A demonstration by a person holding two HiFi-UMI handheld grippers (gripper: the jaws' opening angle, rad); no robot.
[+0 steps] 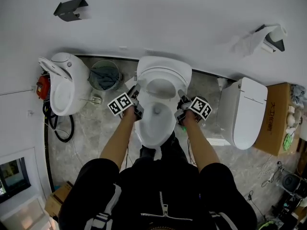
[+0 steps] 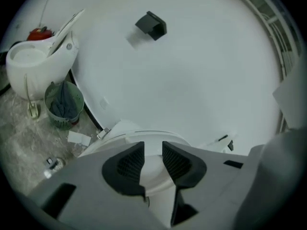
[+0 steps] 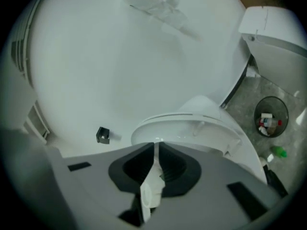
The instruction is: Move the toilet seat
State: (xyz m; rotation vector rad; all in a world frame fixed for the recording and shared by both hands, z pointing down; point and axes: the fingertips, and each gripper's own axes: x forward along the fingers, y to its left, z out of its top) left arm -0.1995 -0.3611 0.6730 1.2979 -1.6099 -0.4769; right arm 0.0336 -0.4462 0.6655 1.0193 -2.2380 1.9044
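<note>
1. White seat [image 1: 180, 80] sits centre frame in the head view, over the bowl [image 1: 156, 123]. It looks tilted up off it, back end toward the wall [image 1: 168, 18].
2. Right gripper [image 1: 181, 99] is on the seat's right edge in the head view.
3. Right gripper view: right gripper [image 3: 156, 164] jaws nearly together, only a slit between them. A thin white seat edge [image 3: 153, 176] runs through the slit, with the black pads [image 3: 136, 169] clamped on both faces. Firm grip.
4. Left gripper [image 1: 136, 94] is on the seat's left edge, level with the right one.
5. Left gripper view: left gripper [image 2: 153, 164] jaws narrow but clearly wider than the right pair. White seat [image 2: 153, 174] fills the whole gap, and the pads [image 2: 129, 164] look to bear on it from both sides. Contact is less clear-cut than on the right.
6. Both grippers point toward the wall, one on each side of the seat opening.
7. Wire bin [image 1: 104, 75] stands on the floor left of the bowl, well clear of both grippers.
</note>
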